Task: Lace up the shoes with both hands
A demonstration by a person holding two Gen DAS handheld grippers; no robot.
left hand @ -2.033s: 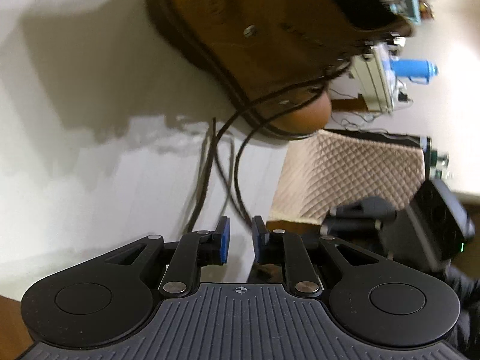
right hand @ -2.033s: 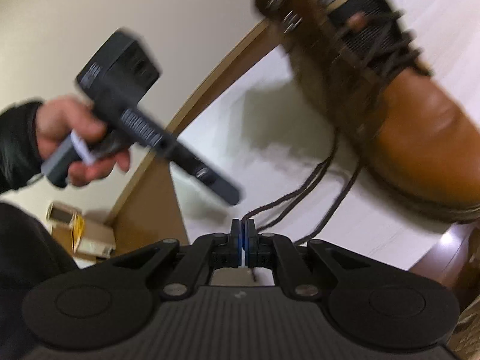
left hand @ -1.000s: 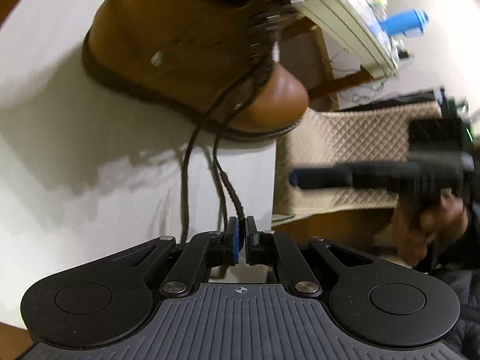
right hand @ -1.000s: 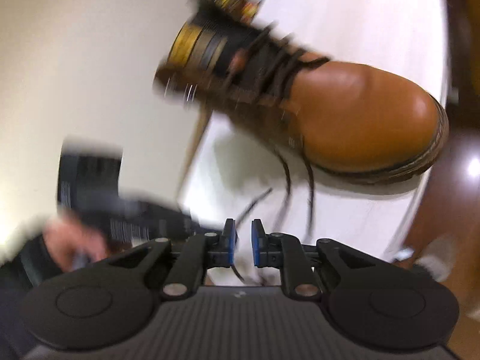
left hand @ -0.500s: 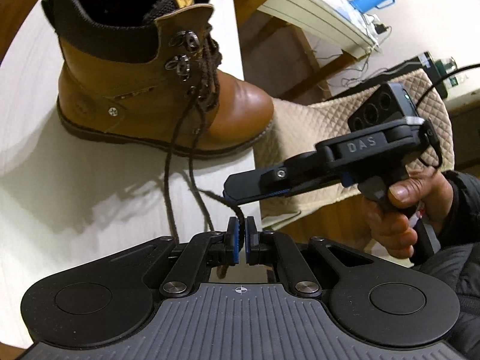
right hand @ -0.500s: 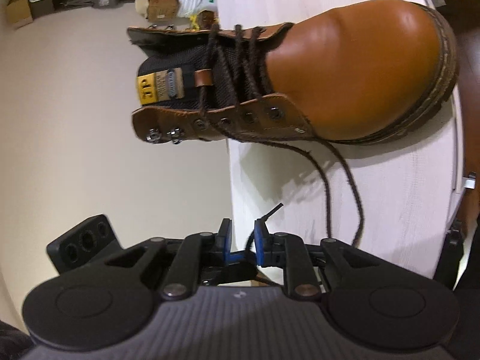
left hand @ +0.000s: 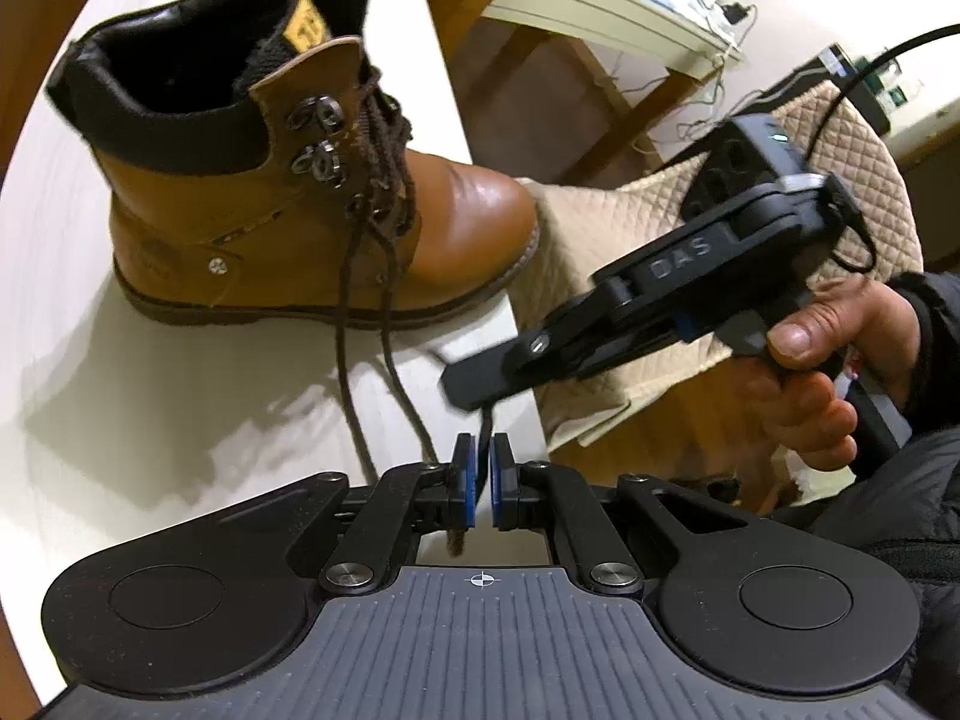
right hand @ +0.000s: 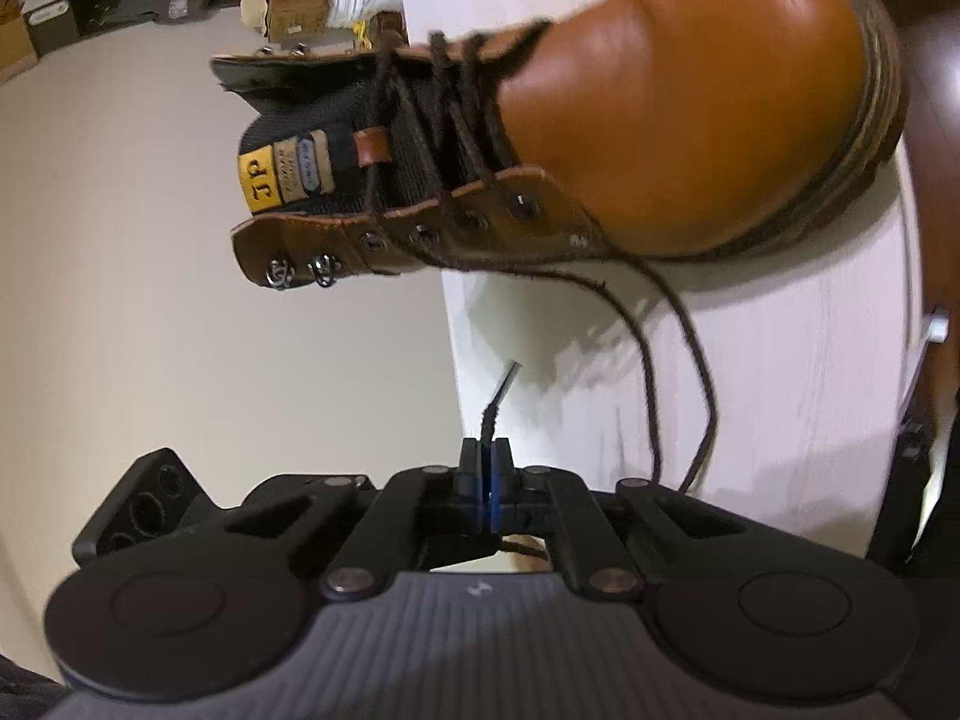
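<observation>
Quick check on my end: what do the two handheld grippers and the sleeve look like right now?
Both are matte black with blue pads. The left gripper has a ribbed grey body and round side discs. The right gripper carries raised "DAS" lettering, a black cable and a green light. The sleeve is dark.

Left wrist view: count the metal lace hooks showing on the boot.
2. Both sit on the boot's near flap, close to its top: the upper hook above the lower hook. Any on the far flap are hidden.
</observation>
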